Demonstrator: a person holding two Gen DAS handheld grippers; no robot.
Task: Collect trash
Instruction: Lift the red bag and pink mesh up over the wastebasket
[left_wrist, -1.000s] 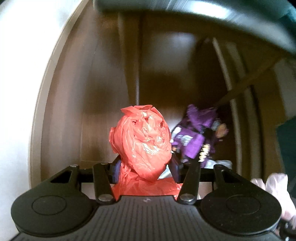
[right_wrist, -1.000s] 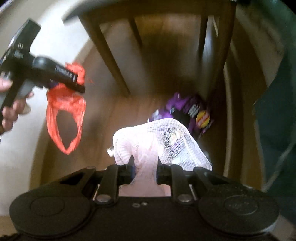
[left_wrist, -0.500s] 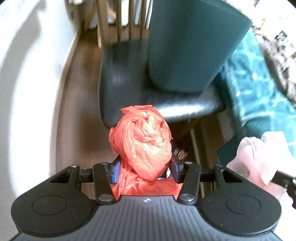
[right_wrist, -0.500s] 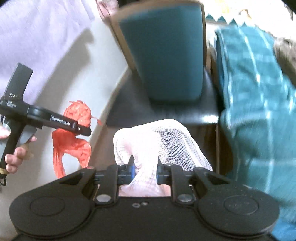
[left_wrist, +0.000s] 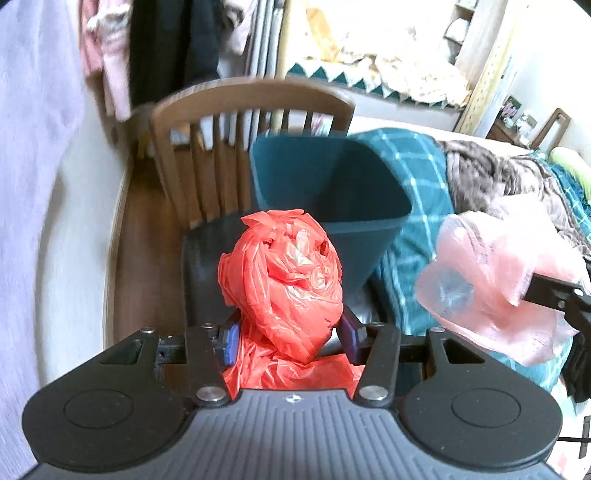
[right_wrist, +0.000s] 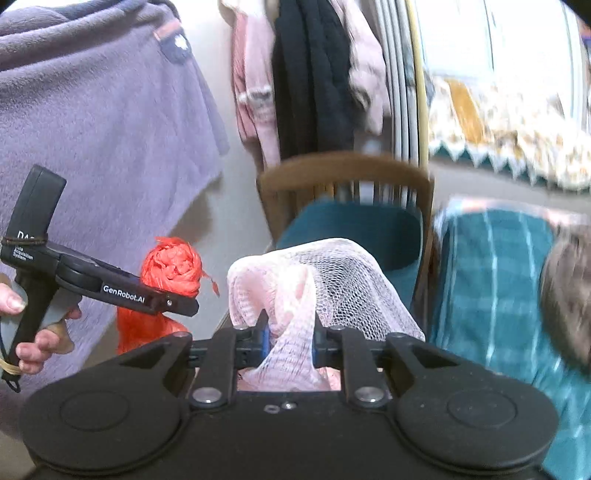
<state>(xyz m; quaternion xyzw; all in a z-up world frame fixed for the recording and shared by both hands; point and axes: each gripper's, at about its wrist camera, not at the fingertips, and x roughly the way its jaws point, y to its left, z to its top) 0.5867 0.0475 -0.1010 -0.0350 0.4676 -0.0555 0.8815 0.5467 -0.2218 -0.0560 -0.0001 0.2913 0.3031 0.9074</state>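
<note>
Left gripper (left_wrist: 288, 332) clamped the crumpled red plastic bag (left_wrist: 284, 280); right gripper (right_wrist: 288, 339) pinched the pink net-wrapped bag (right_wrist: 317, 284), both held below frame-centre teal bin (left_wrist: 332, 192), likely for dropping.

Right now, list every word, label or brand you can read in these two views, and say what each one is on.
"GenRobot.AI": white lettering along the side of the left hand-held gripper, seen in the right wrist view.
"DA": start of a cut-off word on that hand-held gripper's upright black block.
"Data Acquisition System": my best reading of the tiny print beneath it; too small to be sure.
Left wrist view: no readable text.
</note>
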